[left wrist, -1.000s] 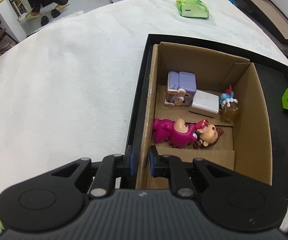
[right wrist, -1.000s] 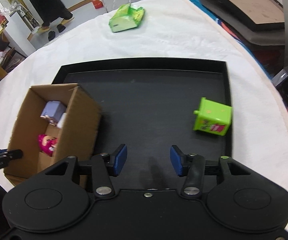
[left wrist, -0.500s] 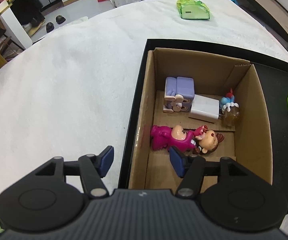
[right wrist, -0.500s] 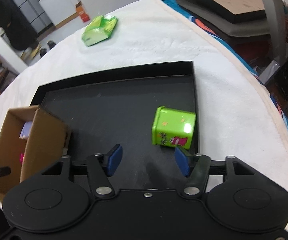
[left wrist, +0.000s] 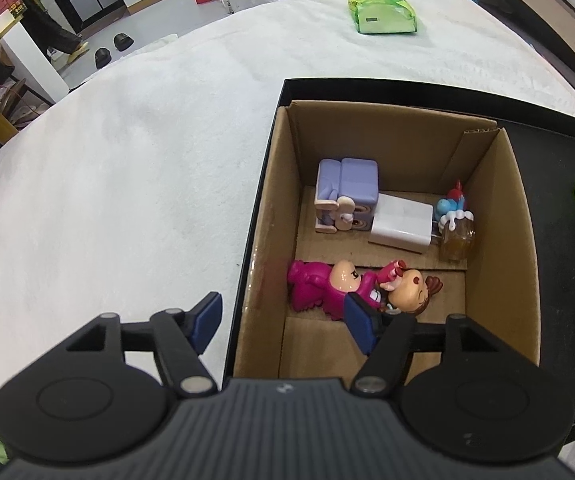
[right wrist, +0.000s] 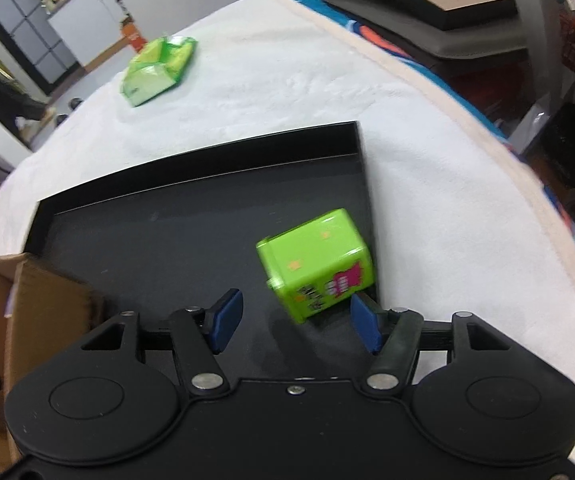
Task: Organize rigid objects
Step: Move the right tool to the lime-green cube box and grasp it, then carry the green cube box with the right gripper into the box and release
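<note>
A cardboard box [left wrist: 499, 240] stands at the left of a black tray [left wrist: 559, 260]. Inside lie a pink figure [left wrist: 319, 284], a brown-haired doll [left wrist: 411, 290], a purple block toy [left wrist: 351, 196], a white adapter [left wrist: 401, 224] and a small amber jar [left wrist: 455, 232]. My left gripper [left wrist: 283, 324] straddles the box's left wall, its jaws opening, neither pad touching the wall. A green cube [right wrist: 315, 268] lies tilted on the tray [right wrist: 167, 232] near its right rim. My right gripper [right wrist: 295, 322] hovers open just short of it, pads clear of the cube.
A green packet [left wrist: 383, 16] lies on the white cloth beyond the tray. The cloth's right edge drops off to dark frames and clutter. In the right wrist view the box [right wrist: 27, 308] sits at the left. A person's legs and shoes show far left.
My left gripper let go of the box's left wall and spread wide. My right gripper came down and forward to the green cube, its jaws a little wider.
</note>
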Tool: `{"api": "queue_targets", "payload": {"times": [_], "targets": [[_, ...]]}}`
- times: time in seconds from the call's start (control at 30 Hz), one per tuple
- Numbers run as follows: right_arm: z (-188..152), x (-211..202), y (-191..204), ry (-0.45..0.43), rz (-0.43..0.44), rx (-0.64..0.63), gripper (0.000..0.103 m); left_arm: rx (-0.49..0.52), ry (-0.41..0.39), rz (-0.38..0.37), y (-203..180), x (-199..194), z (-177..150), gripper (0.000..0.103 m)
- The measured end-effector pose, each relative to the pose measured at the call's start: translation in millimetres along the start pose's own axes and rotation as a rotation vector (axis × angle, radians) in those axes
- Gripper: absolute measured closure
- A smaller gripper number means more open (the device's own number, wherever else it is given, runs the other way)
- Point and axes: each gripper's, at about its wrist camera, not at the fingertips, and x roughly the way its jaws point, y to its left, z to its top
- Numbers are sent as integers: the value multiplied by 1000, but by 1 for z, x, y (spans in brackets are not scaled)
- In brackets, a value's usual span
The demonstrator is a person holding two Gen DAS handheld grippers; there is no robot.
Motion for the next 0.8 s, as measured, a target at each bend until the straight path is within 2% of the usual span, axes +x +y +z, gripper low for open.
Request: {"api": "queue_targets", "payload": {"times": [0.13,0.37,0.53,0.8], "targets": [[6,1,-1,-9,4,-11,43,1,3,-5,1,1,-1,37],[14,14,7,4,-23,-18,34,-5,4,-16,3,2,-1,37],[23,21,17,16,-54,-43,37,-14,11,-29,5,5,-2,37],[25,13,32,7,-55,-49,41,-23,42,-34,9,11,-2,37]]}}
